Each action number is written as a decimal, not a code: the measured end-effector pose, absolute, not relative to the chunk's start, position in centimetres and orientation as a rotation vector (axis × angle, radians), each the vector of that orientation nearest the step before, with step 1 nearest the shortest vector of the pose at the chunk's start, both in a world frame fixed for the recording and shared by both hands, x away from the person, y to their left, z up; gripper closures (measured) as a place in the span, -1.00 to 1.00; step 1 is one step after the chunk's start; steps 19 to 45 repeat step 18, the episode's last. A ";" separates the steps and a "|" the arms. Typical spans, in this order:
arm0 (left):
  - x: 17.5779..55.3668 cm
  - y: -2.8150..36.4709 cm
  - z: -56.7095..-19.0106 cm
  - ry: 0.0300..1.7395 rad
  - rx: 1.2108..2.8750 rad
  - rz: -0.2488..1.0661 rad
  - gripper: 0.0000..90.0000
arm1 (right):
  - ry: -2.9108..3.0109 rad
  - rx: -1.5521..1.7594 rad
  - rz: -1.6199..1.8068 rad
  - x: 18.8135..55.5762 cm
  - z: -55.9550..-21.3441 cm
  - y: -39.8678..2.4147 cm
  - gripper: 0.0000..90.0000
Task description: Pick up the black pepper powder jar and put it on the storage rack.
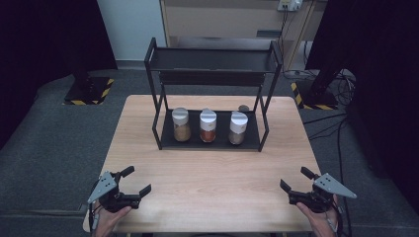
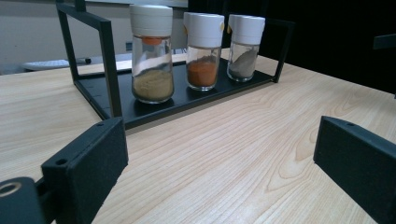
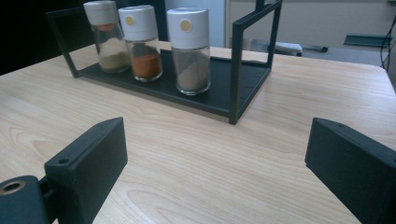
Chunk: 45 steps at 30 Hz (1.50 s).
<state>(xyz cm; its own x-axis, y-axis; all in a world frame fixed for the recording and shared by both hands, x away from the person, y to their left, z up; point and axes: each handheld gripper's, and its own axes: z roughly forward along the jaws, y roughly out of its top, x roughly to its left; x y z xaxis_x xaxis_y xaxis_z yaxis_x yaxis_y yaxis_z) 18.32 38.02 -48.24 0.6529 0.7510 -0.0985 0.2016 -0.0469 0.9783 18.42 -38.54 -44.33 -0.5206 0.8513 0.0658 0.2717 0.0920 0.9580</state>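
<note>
Top shelf: the high view shows the rack (image 1: 212,61) has one.
Jars: three spice jars (image 1: 208,126) (lower shelf), well ahead of both grippers.
Left gripper (image 1: 136,181): spread, holding nothing.
Right gripper (image 1: 295,179): spread, holding nothing.

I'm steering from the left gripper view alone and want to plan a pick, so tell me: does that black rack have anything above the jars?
Observer: Yes. In the high view the rack has an upper shelf over the three jars, and nothing stands on it.
Operator: Where is the other gripper?
Observer: The right gripper sits over the table's near right corner, jaws open with nothing between them.
Operator: Any mark on the lids?
Observer: The right gripper view shows a round yellow dot on the grey-powder jar lid and on the orange-powder jar lid.
</note>
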 end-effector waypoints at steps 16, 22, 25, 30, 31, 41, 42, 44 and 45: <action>18.4 38.0 -48.2 0.803 1.597 0.529 -0.95 | 1.824 1.133 1.455 18.4 -44.6 -38.9 -0.87; 18.4 38.0 -48.2 0.803 1.597 0.529 -0.95 | 1.822 1.133 1.456 18.4 -44.6 -38.9 -0.88; 18.4 38.0 -48.2 0.803 1.597 0.529 -0.95 | 1.822 1.133 1.456 18.4 -44.6 -38.9 -0.88; 18.4 38.0 -48.2 0.803 1.597 0.529 -0.95 | 1.822 1.133 1.456 18.4 -44.6 -38.9 -0.88; 18.4 38.0 -48.2 0.803 1.597 0.529 -0.95 | 1.822 1.133 1.456 18.4 -44.6 -38.9 -0.88; 18.4 38.0 -48.2 0.803 1.597 0.529 -0.95 | 1.822 1.133 1.456 18.4 -44.6 -38.9 -0.88; 18.4 38.0 -48.2 0.803 1.597 0.529 -0.95 | 1.822 1.133 1.456 18.4 -44.6 -38.9 -0.88; 18.4 38.0 -48.2 0.803 1.597 0.529 -0.95 | 1.822 1.133 1.456 18.4 -44.6 -38.9 -0.88; 18.4 38.0 -48.2 0.803 1.597 0.529 -0.95 | 1.822 1.133 1.456 18.4 -44.6 -38.9 -0.88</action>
